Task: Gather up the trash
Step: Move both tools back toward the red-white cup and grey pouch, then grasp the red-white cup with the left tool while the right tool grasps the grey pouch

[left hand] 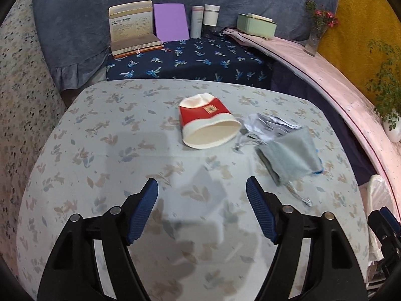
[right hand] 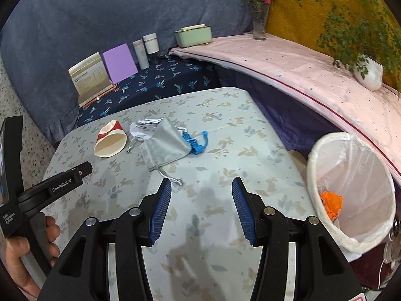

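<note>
A crushed red and white paper cup (left hand: 208, 123) lies on its side on the floral table (left hand: 125, 150); it also shows in the right wrist view (right hand: 110, 140). Beside it lie crumpled white paper (left hand: 268, 123) (right hand: 142, 125), a grey drawstring pouch (left hand: 288, 155) (right hand: 165, 143) and a blue knitted scrap (right hand: 196, 141). My left gripper (left hand: 201, 188) is open and empty, short of the cup. My right gripper (right hand: 201, 188) is open and empty, near the pouch's cord. A white-lined bin (right hand: 351, 193) at the table's right holds an orange scrap (right hand: 332, 203).
Behind the table a dark palm-print surface (left hand: 200, 60) carries books (left hand: 132, 32), a purple board (left hand: 170, 22) and bottles (left hand: 204, 20). A pink ledge (right hand: 288, 72) holds a green box (right hand: 193, 33), a flower vase (right hand: 259, 22) and a potted plant (right hand: 368, 70).
</note>
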